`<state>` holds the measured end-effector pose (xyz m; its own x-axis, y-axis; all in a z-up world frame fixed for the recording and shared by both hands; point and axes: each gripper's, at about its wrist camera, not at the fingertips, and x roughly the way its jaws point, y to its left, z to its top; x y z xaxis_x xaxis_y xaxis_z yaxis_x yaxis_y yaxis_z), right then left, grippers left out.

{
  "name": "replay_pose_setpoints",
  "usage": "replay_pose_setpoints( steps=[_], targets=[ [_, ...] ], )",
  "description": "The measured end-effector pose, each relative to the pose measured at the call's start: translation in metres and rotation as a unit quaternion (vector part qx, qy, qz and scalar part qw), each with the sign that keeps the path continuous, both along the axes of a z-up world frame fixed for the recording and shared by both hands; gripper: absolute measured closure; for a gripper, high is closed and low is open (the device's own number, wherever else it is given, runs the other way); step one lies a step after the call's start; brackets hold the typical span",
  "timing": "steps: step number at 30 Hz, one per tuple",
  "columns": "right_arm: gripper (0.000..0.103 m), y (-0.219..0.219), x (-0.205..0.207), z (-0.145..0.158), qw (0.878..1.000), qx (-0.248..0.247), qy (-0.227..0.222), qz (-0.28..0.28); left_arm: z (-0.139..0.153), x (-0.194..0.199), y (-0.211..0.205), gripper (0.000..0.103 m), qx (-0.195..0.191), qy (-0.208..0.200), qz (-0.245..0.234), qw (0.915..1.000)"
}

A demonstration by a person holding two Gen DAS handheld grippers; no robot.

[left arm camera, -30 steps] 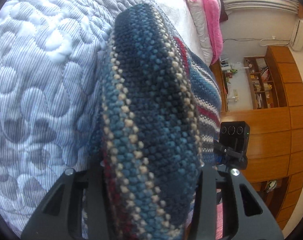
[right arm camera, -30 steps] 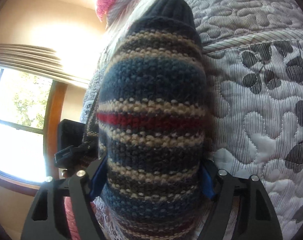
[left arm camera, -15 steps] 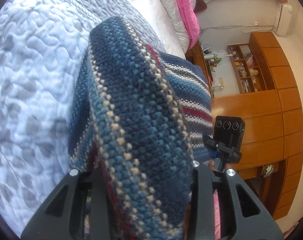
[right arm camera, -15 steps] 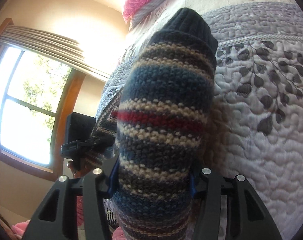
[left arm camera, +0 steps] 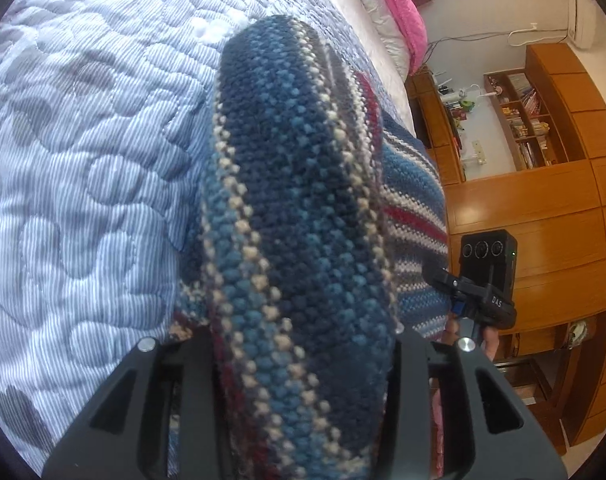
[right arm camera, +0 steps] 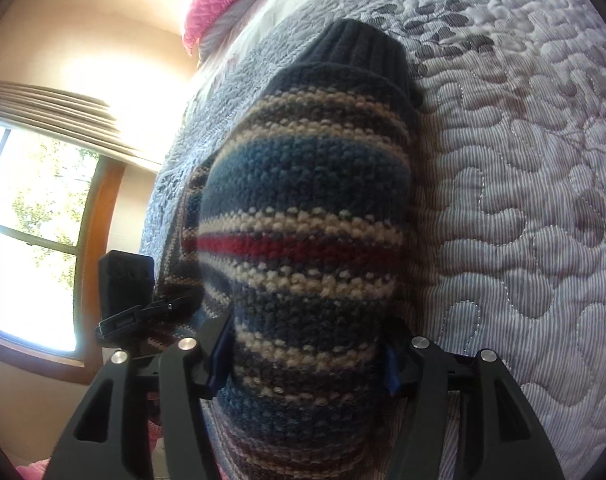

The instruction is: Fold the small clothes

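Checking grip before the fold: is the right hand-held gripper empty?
No, the right hand-held gripper is shut on the striped knit garment, which bulges out between its fingers.

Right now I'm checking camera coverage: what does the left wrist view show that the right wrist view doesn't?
Left only: wooden bookshelves and the right hand-held gripper. Right only: a window, the sweater's dark ribbed cuff and the left hand-held gripper. Both: the striped knit sweater clamped in each gripper, the quilted bedspread and pink bedding.
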<state>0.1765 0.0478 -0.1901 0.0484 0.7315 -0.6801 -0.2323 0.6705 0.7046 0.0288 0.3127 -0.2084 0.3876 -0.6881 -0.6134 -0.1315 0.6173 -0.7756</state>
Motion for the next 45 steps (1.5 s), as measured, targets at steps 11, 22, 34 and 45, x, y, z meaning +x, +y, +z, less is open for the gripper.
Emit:
replay_pose_setpoints(
  steps=[11, 22, 34, 45],
  targets=[
    [0.022, -0.036, -0.099, 0.015, 1.000, 0.016, -0.012, -0.012, 0.073, -0.065, -0.022, 0.041, 0.165, -0.049, 0.021, 0.9848],
    [0.071, -0.041, -0.129, 0.011, 1.000, 0.023, -0.008, 0.003, 0.055, -0.098, -0.024, 0.041, 0.213, -0.021, 0.056, 0.9752],
    [0.070, -0.013, -0.132, -0.008, 0.998, -0.064, -0.016, -0.013, 0.039, -0.099, -0.021, 0.039, 0.242, -0.015, 0.049, 0.9689],
    [0.047, 0.024, -0.158, 0.038, 0.984, -0.157, -0.079, -0.035, 0.067, -0.121, -0.045, 0.034, 0.309, -0.015, 0.050, 0.9495]
  ],
)
